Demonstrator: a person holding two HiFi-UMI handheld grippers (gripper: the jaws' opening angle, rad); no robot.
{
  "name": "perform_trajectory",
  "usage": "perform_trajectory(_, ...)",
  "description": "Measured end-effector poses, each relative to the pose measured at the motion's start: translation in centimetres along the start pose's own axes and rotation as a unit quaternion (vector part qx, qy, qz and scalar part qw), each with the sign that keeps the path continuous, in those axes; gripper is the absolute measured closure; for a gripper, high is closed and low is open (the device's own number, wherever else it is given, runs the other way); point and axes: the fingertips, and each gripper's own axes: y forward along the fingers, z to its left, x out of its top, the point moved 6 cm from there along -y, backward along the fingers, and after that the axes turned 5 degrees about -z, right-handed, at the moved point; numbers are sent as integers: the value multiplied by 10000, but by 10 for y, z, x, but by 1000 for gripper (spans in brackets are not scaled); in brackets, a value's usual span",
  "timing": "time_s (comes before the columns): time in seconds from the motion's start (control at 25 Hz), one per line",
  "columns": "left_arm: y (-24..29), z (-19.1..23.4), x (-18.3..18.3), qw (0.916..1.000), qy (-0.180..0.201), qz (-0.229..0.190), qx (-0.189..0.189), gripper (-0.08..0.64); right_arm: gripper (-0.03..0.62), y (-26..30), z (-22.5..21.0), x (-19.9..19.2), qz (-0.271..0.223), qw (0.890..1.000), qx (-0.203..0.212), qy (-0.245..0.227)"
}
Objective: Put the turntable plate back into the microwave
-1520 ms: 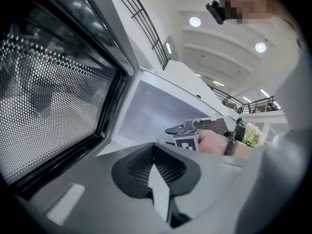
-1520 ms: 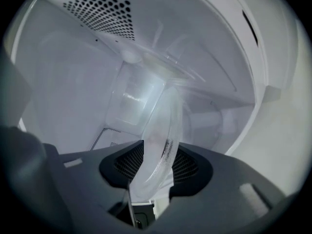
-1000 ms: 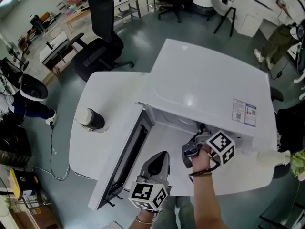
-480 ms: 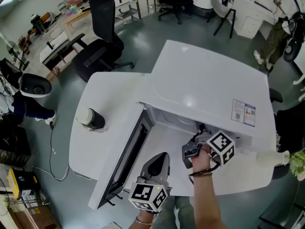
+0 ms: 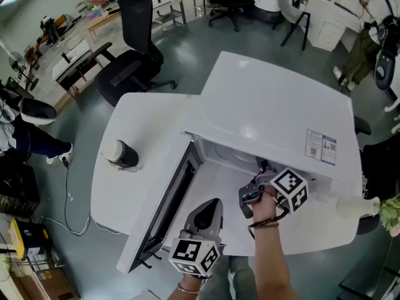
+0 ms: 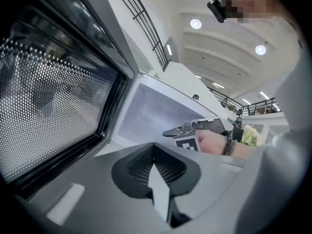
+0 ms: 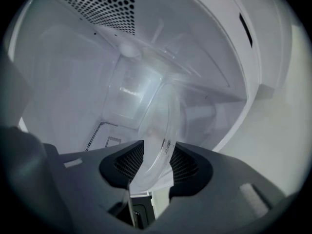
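Note:
The clear glass turntable plate (image 7: 161,116) stands on edge inside the white microwave's cavity (image 7: 73,82), its near rim clamped between the pads of my right gripper (image 7: 156,165). From the head view, that right gripper (image 5: 261,175) reaches into the microwave (image 5: 275,111) mouth; the plate is hidden there under the microwave's top. My left gripper (image 5: 211,210) hovers shut and empty in front of the open microwave door (image 5: 170,202). In the left gripper view, the left gripper (image 6: 155,165) has its pads together, the door window (image 6: 53,106) at its left and the right gripper (image 6: 195,129) ahead.
A dark cylindrical container with a white lid (image 5: 119,155) stands on the white table (image 5: 119,192) at the left. A white vase with flowers (image 5: 369,208) sits at the table's right edge. Office chairs (image 5: 128,67) and desks stand on the floor beyond.

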Motion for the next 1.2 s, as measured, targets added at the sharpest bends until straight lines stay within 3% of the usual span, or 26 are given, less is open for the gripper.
perform_trajectory(0.4, 0, -5, -1, 10000, -31, -24, -89, 560, 446, -9, -12, -6, 192, 9995, -239, -35)
perform_trajectory(0.92, -13, -12, -2, 9999, -64, -84, -57, 560, 446, -20, -20, -8, 301, 9993, -224, 59)
perform_trajectory(1.2, -17, -14, -2, 9999, -57, -111, -35, 560, 448, -27, -17, -6, 288, 9994, -141, -118)
